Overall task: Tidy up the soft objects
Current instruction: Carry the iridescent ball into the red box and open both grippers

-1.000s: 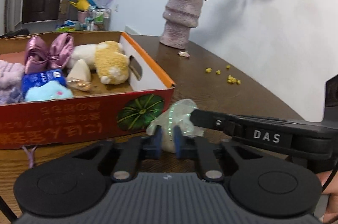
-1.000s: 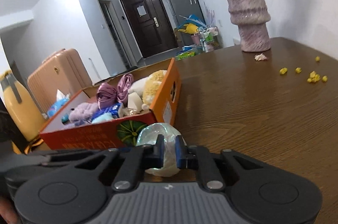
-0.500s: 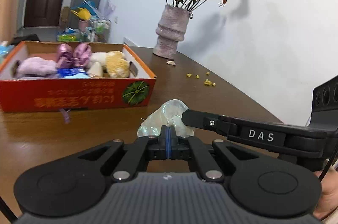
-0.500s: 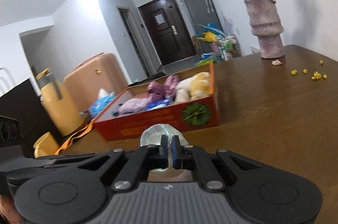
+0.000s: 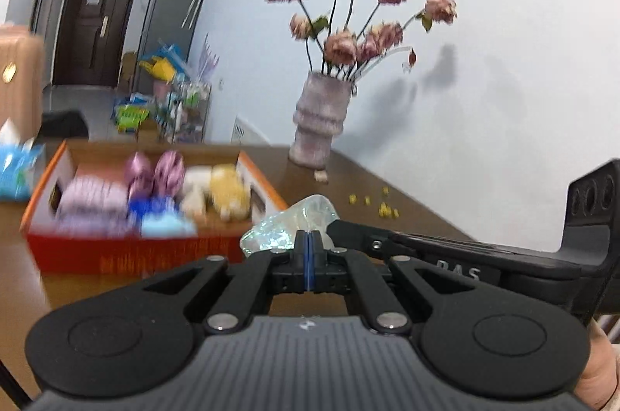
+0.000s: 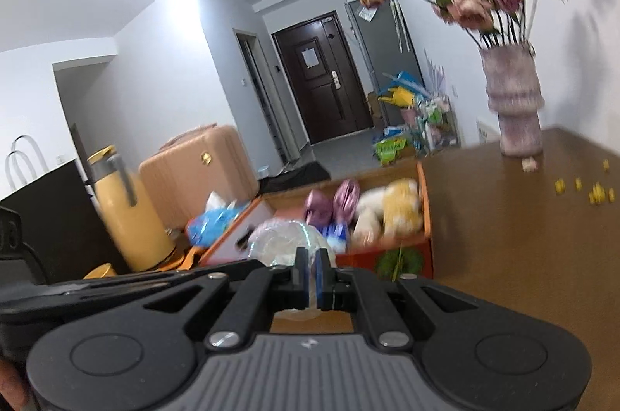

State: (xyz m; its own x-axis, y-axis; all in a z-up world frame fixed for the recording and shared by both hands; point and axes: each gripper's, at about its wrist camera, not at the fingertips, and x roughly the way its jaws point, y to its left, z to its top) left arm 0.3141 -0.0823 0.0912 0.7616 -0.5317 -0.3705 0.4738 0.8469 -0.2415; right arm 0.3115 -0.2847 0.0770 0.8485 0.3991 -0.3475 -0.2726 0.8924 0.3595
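Box [image 5: 267, 196] sits far left on the desk [image 5: 422, 217], already loaded: lilac knit, purple satin bows, blue packet, white-and-yellow plush [image 5: 228, 192]. Left tongs [image 5: 309, 241] are fully closed, pinching the crumpled clear plastic bag [image 5: 279, 230] near centre, just in front of the box's right corner. Right tongs [image 6: 310, 258] are also closed on the same bag [image 6: 279, 244]. Bag looks off the desk, not yet in the box. Remaining: carry it over, drop it in. Yellow crumbs [image 5: 381, 205] far right untouched.
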